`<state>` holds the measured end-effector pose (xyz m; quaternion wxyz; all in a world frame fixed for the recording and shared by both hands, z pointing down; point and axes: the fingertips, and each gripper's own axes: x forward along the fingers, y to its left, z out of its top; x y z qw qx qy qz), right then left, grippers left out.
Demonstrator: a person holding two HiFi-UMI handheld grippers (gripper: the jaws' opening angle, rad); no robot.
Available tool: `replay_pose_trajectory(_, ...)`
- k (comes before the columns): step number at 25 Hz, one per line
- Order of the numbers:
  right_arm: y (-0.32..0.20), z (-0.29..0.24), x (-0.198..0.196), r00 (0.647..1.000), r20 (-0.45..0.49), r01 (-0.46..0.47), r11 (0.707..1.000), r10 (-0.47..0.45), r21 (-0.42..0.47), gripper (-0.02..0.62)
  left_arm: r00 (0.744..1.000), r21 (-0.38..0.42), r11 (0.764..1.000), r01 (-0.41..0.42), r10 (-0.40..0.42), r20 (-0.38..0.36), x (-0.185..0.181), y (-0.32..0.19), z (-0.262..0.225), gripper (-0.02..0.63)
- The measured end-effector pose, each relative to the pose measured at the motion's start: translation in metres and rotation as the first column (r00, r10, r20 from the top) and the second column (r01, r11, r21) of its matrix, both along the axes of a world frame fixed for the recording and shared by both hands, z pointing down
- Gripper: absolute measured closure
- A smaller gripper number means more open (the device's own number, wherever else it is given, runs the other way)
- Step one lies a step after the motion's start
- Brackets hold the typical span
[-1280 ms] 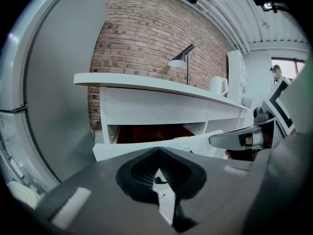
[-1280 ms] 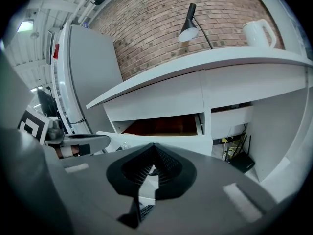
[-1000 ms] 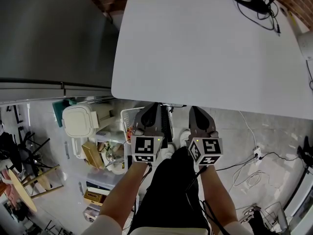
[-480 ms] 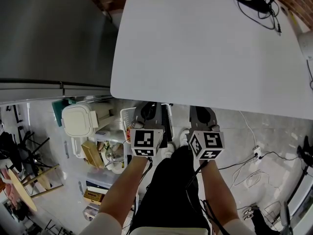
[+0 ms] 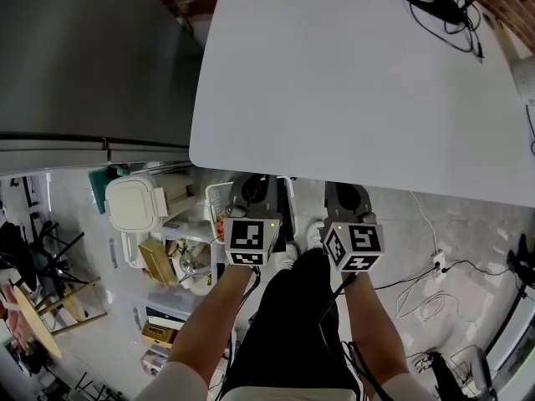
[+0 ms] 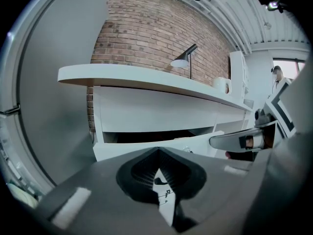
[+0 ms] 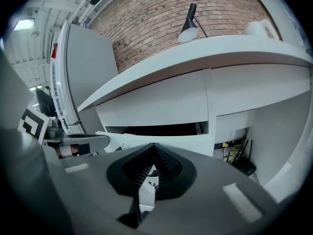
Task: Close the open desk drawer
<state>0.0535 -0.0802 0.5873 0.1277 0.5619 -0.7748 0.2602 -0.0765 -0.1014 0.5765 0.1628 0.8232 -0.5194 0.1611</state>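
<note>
Surface: white desk; brick wall behind it; lamp on top.
Drawer: white, pulled out under the desktop, straight ahead of both grippers.
Left gripper: jaws together, empty.
Right gripper: jaws together, empty.

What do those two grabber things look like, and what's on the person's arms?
Both are grey, with black ribbed pads inside the jaws. The left gripper and the right gripper each carry a white cube with black square markers and a tiny green light. Black cables run beside the bare arms. The sleeves look short and white.
</note>
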Motion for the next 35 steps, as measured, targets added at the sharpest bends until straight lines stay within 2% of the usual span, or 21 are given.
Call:
replay_pose_trajectory(29, -0.029, 0.001, 0.002, 1.0, 0.012, 0.018, 1.0, -0.018, 0.016, 0.572, 1.0, 0.043, 0.999, 0.016, -0.017, 0.009, 0.004, -0.029, -0.004, 0.604)
replay_pose_trajectory(35, -0.025, 0.008, 0.0, 1.0, 0.016, 0.023, 1.0, -0.023, 0.001, 0.572, 1.0, 0.028, 1.0, 0.014, -0.014, 0.016, 0.004, -0.025, 0.001, 0.604)
